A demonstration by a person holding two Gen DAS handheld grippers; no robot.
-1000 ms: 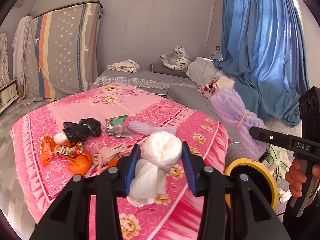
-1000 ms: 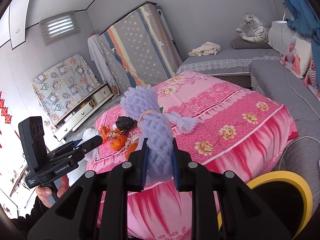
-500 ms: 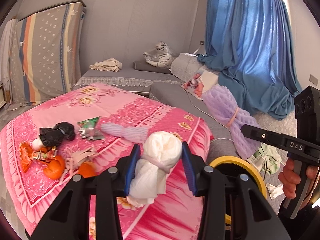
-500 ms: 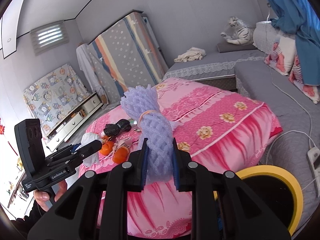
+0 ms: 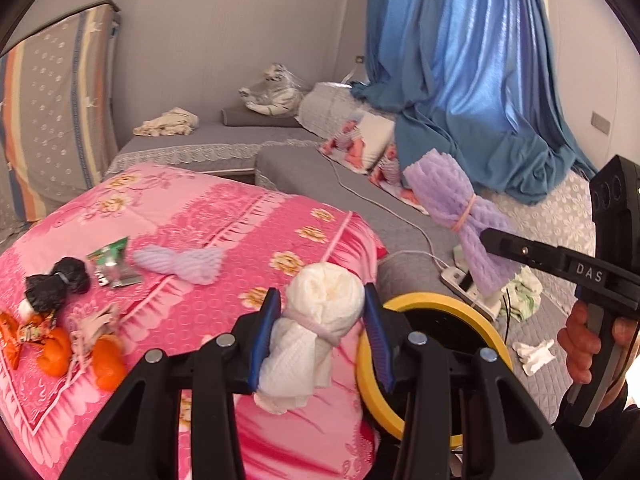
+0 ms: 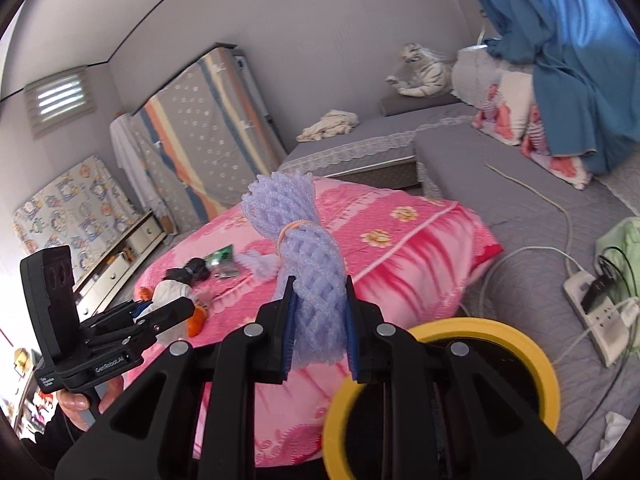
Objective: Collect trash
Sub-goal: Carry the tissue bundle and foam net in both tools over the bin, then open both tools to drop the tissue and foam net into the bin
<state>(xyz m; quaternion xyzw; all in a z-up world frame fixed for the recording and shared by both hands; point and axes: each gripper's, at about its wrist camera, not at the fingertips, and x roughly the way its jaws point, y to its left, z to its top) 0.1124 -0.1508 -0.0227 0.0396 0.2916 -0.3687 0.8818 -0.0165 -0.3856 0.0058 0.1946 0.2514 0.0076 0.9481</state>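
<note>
Over the yellow-rimmed black bin (image 5: 400,392), left gripper (image 5: 320,336) clamps a white foam bundle (image 5: 316,336), right gripper (image 6: 320,324) a purple foam-net bundle (image 6: 304,248); center each before releasing.

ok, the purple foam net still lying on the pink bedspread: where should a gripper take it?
Grip the purple foam net at its pinched waist, coming from above with the fingers across its narrow width. It lies flat on the pink bedspread, flaring at both ends, so the middle is thinnest. The green wrapper sits close on its left.

right tool (image 6: 320,328) clamps purple foam net (image 6: 310,256) (tied with a rubber band) | yellow-rimmed bin (image 6: 540,364) below | pink bed (image 6: 420,256) behind
</note>
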